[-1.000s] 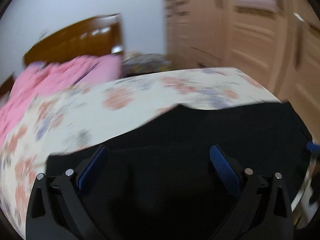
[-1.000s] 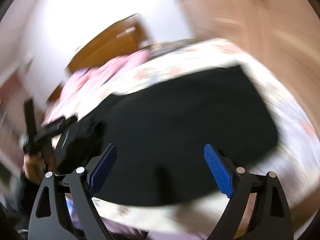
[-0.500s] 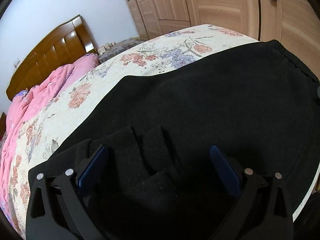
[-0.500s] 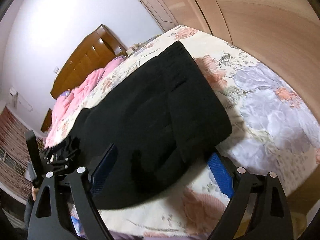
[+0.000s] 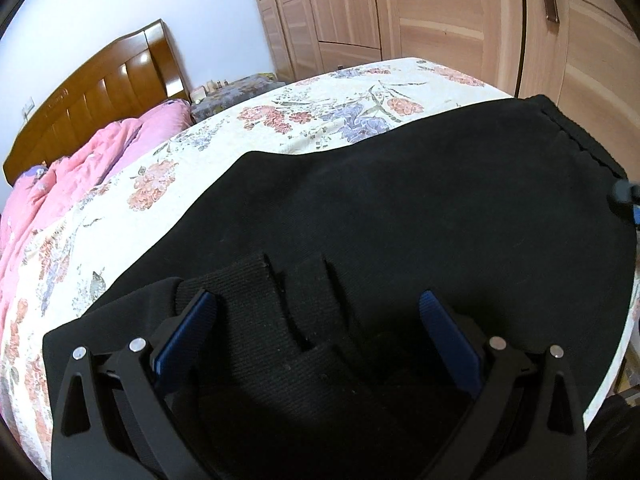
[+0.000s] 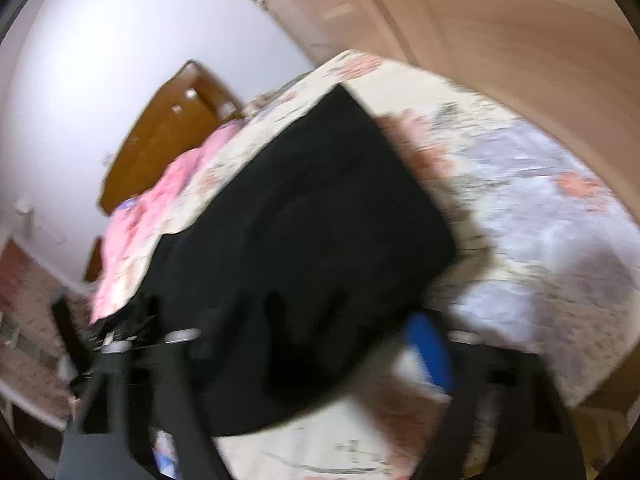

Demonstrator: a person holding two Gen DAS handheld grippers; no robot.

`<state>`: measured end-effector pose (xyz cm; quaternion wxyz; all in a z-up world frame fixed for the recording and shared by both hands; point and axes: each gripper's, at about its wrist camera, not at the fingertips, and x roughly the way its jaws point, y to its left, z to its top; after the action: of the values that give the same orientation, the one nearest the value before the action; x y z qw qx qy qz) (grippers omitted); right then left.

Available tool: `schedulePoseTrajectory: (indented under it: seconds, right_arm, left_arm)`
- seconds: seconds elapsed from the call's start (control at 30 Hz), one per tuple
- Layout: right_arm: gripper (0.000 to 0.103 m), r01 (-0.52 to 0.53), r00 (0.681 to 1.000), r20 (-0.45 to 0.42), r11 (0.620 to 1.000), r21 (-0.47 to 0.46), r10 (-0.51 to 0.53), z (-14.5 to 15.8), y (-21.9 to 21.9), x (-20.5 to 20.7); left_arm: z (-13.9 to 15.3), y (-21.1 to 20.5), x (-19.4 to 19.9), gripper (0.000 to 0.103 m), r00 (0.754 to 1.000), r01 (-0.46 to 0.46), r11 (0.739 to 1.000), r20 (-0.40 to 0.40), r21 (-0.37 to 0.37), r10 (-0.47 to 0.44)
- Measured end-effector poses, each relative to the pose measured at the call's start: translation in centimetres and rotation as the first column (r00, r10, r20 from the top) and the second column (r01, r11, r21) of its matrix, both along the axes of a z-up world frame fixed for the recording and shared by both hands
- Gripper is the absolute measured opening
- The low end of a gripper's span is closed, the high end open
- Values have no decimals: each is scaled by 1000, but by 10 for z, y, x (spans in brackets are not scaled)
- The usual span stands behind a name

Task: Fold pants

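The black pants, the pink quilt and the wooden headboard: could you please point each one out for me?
black pants [image 5: 400, 208]: left wrist view, on the flat middle of the fabric.
pink quilt [image 5: 80, 172]: left wrist view, on its rumpled top.
wooden headboard [image 5: 100, 92]: left wrist view, on a front panel.

Setting: home bedroom. Evidence: bed [image 5: 320, 120] covered with a cream floral sheet; carved wooden headboard [image 5: 100, 92] against a plain white wall [image 5: 120, 0]; rumpled pink duvet [image 5: 60, 184] at the head end; tall light-wood wardrobe doors [image 5: 440, 28] along the far side; small cluttered nightstand [image 5: 232, 92] beside the headboard.
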<state>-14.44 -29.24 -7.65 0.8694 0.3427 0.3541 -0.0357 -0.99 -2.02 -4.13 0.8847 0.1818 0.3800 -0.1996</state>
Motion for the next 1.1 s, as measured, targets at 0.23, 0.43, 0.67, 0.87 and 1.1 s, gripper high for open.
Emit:
schedulePoseTrajectory:
  seconds: [0.23, 0.43, 0.67, 0.87, 1.1]
  right_arm:
    - [31, 15, 990, 143, 998, -59, -7, 18, 9, -21]
    - [19, -30, 967, 223, 919, -393, 126, 67, 68, -11]
    - [17, -173, 860, 267, 740, -650, 435, 113, 180, 16]
    - [16, -179, 883, 244, 768, -615, 401, 99, 180, 27]
    - [67, 1, 995, 98, 987, -164, 15, 39, 30, 5]
  left_arm:
    - [4, 2, 2, 101, 1000, -2, 1000, -22, -21, 2]
    - [40, 4, 13, 101, 987, 23, 965, -145, -262, -63]
    - [89, 35, 50, 101, 987, -38, 897, -159, -440, -36]
    - [71, 79, 53, 101, 966, -166, 890, -251, -425, 61]
    - [59, 81, 27, 101, 973, -126, 903, -229, -410, 32]
